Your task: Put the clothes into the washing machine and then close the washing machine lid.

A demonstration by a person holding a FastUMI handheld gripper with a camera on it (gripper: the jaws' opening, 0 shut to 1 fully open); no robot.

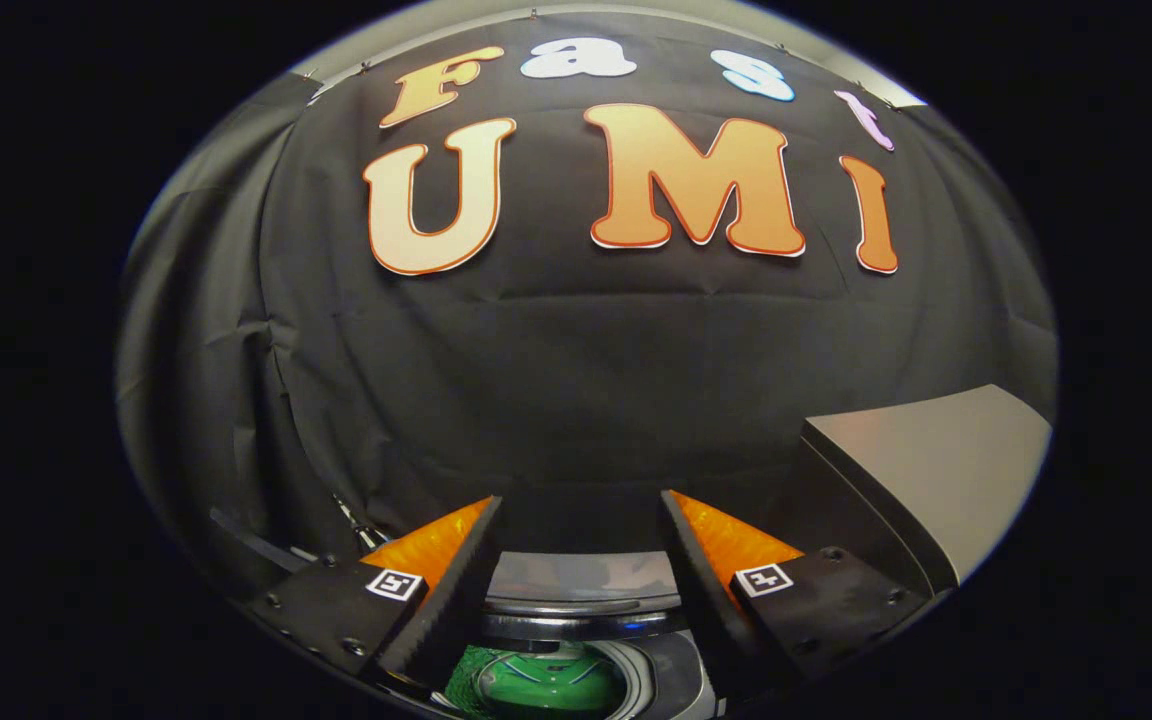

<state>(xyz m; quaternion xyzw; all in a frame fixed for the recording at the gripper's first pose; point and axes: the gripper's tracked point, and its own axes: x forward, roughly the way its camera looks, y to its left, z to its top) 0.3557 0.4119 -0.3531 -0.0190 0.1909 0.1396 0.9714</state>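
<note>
1. Gripper (581, 560) held high, facing the black cloth wall (576, 380); fingers (446, 590) spread wide apart, pinching nothing.
2. Washing machine (586, 600) low down, at six o'clock from the fingertips; its round opening seen between the finger bases, ringed by a shiny rim.
3. Green garment (536, 685) lying inside that opening, below the gap between the fingers; looks already dropped in, though too little shows to tell whether all of it sits inside.
4. Lid (946, 470) raised at about three o'clock from the right finger, a flat grey panel tilted up and standing clear of the opening.
5. Judged stage: clothes apparently in, lid not yet closed.
6. Handling of the cloth, should any need tucking: soft, light, limp, likely to sag and trail; best pinched at a bunched fold rather than a single loose edge, and pushed well below the rim.
7. Handling of the lid: stiff, smooth, probably hinged at the back, and likely slippery under the pads; heavier than the cloth and apt to fall shut once past its balance.
8. Best hold judged to be the free front edge, nearest the gripper, either pinched across its thickness or pressed down from above.
9. Risk: cloth caught under the lid; rim worth checking first.
</note>
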